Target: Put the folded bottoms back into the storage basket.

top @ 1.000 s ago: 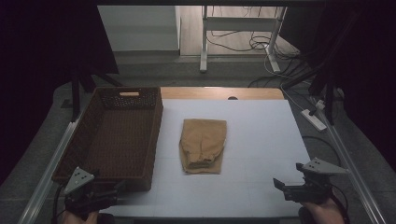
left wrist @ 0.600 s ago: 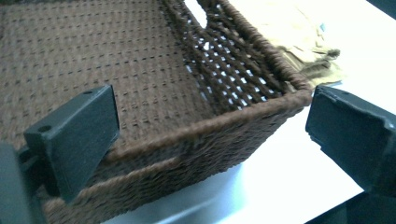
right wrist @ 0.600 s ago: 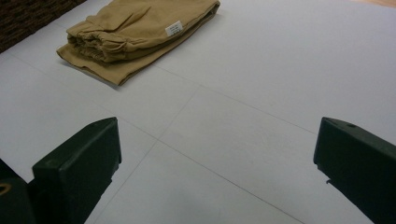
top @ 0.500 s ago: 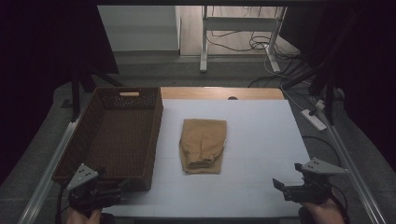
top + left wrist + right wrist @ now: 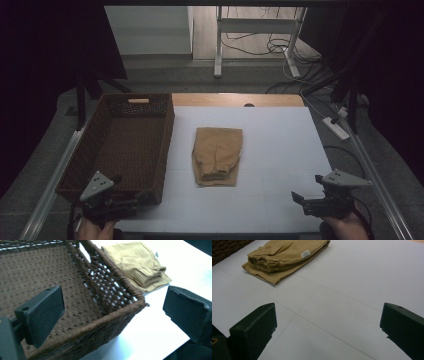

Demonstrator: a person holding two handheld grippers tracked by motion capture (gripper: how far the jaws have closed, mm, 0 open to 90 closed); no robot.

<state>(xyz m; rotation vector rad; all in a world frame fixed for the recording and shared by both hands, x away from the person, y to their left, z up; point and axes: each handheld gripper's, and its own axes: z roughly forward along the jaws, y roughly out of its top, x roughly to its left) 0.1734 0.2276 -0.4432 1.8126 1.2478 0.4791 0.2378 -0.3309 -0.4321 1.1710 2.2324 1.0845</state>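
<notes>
Near the middle of the white worktop (image 5: 280, 150), the folded tan garment (image 5: 217, 156) is lying flat, just beside the right wall of the brown wicker basket (image 5: 120, 145) but not touching it. A small white label (image 5: 305, 254) is showing on the garment's upper fold in the right gripper view. At the near left corner, the left hand-held gripper (image 5: 131, 206) is hovering by the basket's near right corner, its jaws standing wide apart and holding nothing; in the left gripper view one jaw is sitting over the basket's woven floor and the other over the bare worktop. At the near right corner, the right hand-held gripper (image 5: 301, 201) is hovering above the worktop, well apart from the garment, its jaws also gaping wide and gripping nothing.
</notes>
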